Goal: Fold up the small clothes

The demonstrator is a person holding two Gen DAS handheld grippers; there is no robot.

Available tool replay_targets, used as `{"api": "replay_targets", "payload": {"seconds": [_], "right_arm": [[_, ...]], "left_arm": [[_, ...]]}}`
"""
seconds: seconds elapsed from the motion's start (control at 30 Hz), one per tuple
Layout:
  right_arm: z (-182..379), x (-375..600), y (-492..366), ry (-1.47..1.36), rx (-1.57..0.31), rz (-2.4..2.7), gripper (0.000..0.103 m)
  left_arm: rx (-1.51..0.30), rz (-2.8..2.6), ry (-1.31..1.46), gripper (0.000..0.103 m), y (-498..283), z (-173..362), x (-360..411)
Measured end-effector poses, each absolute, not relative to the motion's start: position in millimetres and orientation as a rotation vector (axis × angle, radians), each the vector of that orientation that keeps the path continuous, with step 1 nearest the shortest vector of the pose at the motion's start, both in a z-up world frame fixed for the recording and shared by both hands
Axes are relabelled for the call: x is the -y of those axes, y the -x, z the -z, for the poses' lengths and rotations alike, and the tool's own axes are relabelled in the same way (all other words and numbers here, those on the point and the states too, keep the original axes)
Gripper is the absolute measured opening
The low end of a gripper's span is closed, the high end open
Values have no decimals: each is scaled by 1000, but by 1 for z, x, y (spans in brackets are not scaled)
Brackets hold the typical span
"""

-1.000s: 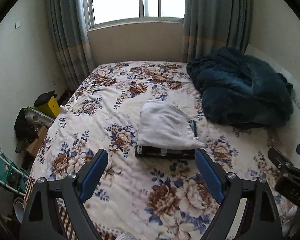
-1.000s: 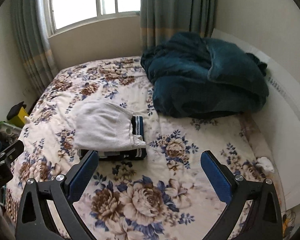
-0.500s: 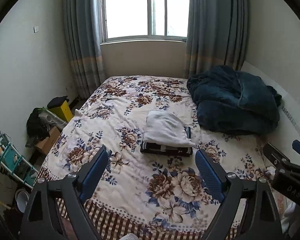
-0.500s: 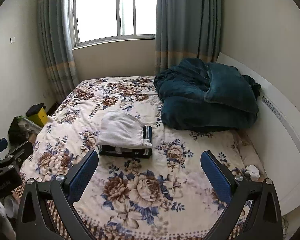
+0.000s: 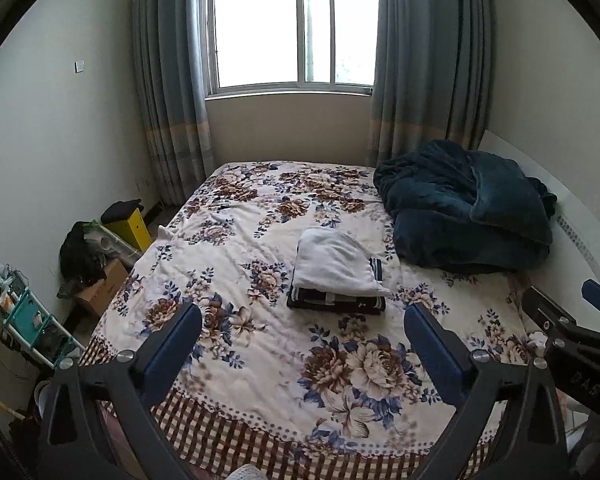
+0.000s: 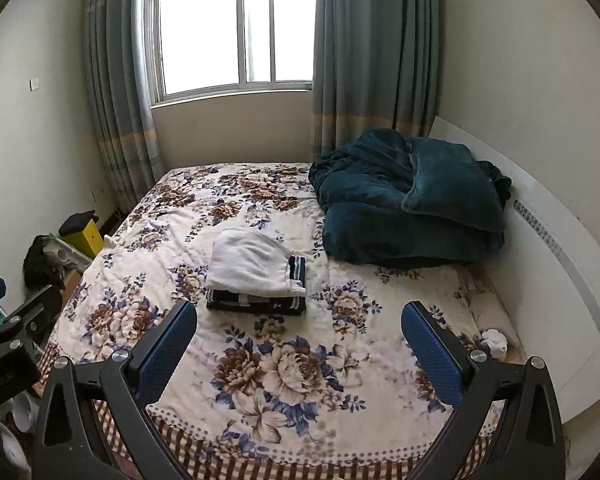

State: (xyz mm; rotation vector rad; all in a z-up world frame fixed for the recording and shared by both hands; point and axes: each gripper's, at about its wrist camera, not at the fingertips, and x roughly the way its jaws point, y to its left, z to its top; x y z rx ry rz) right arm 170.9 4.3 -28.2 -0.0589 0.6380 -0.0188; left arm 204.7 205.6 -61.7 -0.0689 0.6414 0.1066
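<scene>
A folded white garment (image 5: 334,266) (image 6: 252,266) lies on top of a folded dark striped garment (image 5: 336,304) (image 6: 256,304) in the middle of the floral bed (image 5: 260,340) (image 6: 320,360). My left gripper (image 5: 302,340) hangs well back over the bed's near edge, its jaws opening wide with nothing between them. My right gripper (image 6: 300,338) is likewise far back from the pile, open and empty. Each gripper shows at the edge of the other's view.
A rumpled dark teal blanket (image 5: 468,204) (image 6: 412,196) fills the bed's far right corner against a white headboard (image 6: 560,272). A small white sock (image 6: 494,340) lies near the right edge. On the floor at left are a yellow box (image 5: 134,228), a black bag (image 5: 80,256) and a teal rack (image 5: 28,320).
Both grippers pulled back and up from the bed, so the folded pile looks smaller and the bed's checked near edge and the whole window came into view. The left jaws spread a little wider.
</scene>
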Motion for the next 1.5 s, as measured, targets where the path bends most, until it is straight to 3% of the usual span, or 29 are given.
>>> {"api": "replay_targets", "payload": {"seconds": [1.5], "right_arm": [[28,-11,-176,55,-646,-47,103]], "left_arm": [[-625,-147,71,103,-198,54,-211]]}}
